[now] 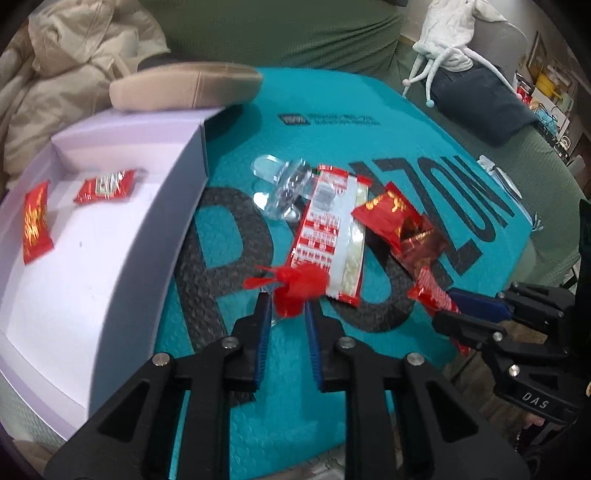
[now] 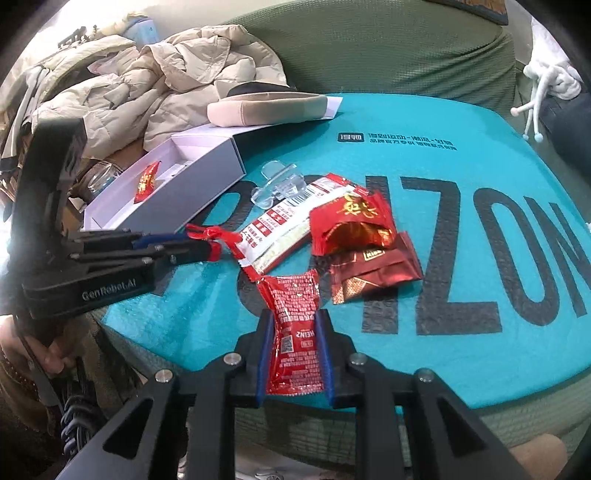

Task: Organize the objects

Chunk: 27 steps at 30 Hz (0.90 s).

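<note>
My left gripper (image 1: 288, 306) is shut on a red twisted candy (image 1: 295, 286), held just above the teal mat (image 1: 332, 110); it also shows in the right wrist view (image 2: 210, 247). My right gripper (image 2: 293, 325) is shut on a red Heinz ketchup sachet (image 2: 295, 332), also visible in the left wrist view (image 1: 434, 291). On the mat lie a long red-and-white packet (image 1: 332, 229), an open red wrapper (image 2: 351, 225), dark red sachets (image 2: 373, 273) and clear plastic pieces (image 1: 280, 184). An open white box (image 1: 110, 236) at left holds two red sachets (image 1: 105, 186).
A beige case (image 1: 188, 86) rests behind the box. A cream jacket (image 2: 147, 74) is piled at the back left on the green sofa (image 2: 369, 48). White clothing (image 1: 450, 33) and a dark cushion (image 1: 480, 99) lie at the right. A glass (image 2: 101, 181) stands left of the box.
</note>
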{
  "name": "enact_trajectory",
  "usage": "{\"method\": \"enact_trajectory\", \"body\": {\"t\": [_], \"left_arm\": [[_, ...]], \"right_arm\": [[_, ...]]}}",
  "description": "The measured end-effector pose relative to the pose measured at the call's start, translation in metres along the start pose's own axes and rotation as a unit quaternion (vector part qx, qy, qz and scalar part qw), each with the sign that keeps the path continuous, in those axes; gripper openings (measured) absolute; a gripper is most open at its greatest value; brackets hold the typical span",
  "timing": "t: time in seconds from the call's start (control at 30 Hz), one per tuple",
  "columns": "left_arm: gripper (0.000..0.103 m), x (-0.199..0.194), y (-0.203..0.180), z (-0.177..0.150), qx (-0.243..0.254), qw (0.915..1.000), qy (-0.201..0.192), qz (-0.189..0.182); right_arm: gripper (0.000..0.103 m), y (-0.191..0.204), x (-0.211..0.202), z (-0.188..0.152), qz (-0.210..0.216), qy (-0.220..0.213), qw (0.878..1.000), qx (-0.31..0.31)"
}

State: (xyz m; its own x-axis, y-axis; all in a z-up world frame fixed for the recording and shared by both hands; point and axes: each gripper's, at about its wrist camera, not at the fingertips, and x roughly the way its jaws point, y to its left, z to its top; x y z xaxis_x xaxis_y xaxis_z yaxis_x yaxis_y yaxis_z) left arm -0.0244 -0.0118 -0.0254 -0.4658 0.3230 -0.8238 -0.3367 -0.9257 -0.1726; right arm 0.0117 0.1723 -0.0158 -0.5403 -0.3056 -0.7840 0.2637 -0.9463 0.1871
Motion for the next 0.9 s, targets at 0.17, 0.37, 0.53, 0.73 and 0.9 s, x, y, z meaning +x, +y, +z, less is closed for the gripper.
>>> {"method": "enact_trajectory", "body": {"t": [0.17, 0.37, 0.53, 0.73, 0.9], "left_arm": [[0.010, -0.005, -0.003, -0.009, 0.004, 1.0000, -0.002, -0.008], [0.011, -0.029, -0.011, -0.010, 0.045, 0.9978, -0.049, 0.003], [0.016, -0.023, -0.006, -0.009, 0.032, 0.9982, -0.041, -0.030], [0.019, -0.004, -0.002, -0.013, -0.001, 0.9995, 0.006, -0.030], [0.038, 0.000, -0.002, -0.010, -0.005, 0.9999, 0.000, -0.012]], "right_arm": [[0.022, 0.002, 0.003, -0.001, -0.003, 0.009, 1.000, -0.001], [0.022, 0.006, 0.003, -0.001, -0.014, 0.013, 1.000, -0.004], [0.022, 0.005, 0.001, -0.003, -0.016, 0.013, 1.000, -0.001], [0.022, 0.001, 0.001, -0.007, -0.014, 0.016, 1.000, 0.005], [0.022, 0.000, 0.002, -0.009, -0.012, 0.017, 1.000, 0.004]]}}
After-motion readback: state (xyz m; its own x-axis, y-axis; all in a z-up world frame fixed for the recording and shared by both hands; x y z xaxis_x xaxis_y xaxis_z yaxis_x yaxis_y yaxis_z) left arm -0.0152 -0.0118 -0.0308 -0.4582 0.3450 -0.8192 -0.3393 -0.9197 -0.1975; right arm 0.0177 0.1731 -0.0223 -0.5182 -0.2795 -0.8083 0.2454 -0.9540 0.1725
